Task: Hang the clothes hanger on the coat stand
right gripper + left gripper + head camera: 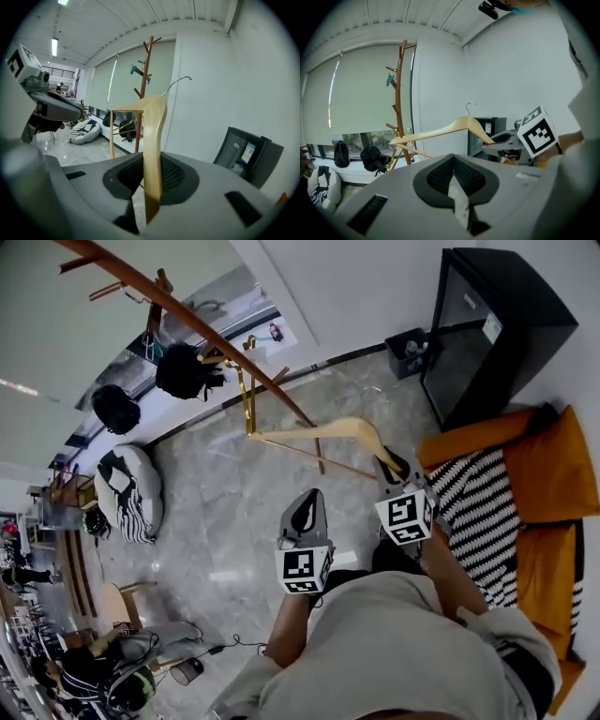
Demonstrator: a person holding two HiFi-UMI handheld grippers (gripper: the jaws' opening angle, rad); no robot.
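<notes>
While I hold the wooden clothes hanger (152, 140) by one end of its shoulder, my right gripper (147, 180) pinches it: both jaws press on the pale wood, and the rest of the hanger rises up out of them toward the coat stand (144, 79). The hanger's metal hook (176, 83) is free in the air, to the right of the stand's trunk and near the height of its upper pegs, and it rests on no peg.

In the head view, the far tip of the hanger (319, 430) reaches close to the lower part of the coat stand (187, 315); I cannot tell if they touch. My left gripper (305, 517) is on my side of the stand, just beside the right gripper (389, 465) and a little further from the stand. Its jaws are pressed together with nothing between them.

A black bag (183, 371) hangs against the stand, and a gold-coloured frame (247, 395) is just beside the trunk. A black-and-white beanbag (131, 488) lies on the floor near the stand.
</notes>
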